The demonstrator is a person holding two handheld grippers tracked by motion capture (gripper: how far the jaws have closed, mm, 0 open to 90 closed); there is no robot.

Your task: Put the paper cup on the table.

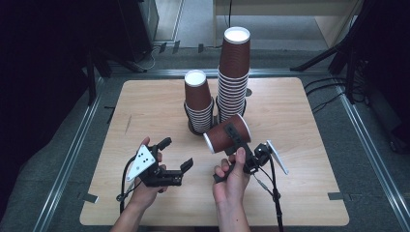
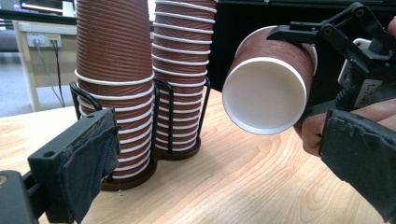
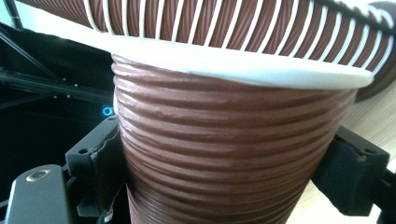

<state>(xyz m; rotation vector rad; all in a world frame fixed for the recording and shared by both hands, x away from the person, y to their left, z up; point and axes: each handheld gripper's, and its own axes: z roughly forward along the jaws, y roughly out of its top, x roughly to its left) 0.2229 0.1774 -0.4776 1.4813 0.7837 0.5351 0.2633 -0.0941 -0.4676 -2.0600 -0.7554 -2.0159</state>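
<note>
Right gripper (image 1: 231,137) pinches a ribbed brown paper cup (image 1: 227,134) across its sidewall, tipped sideways above the table, the two cup stacks (image 1: 233,72) just beyond. Left gripper (image 1: 175,153) rests alongside, jaws spread, empty. Light, crushable cup, likely best held gently mid-wall.

High view: overhead, facing forward and down across the table (image 1: 290,193). Left gripper view: low, near tabletop, facing the cup stacks (image 2: 140,84) and held cup (image 2: 266,88). Right gripper view: pressed close against that cup (image 3: 224,154).
</note>
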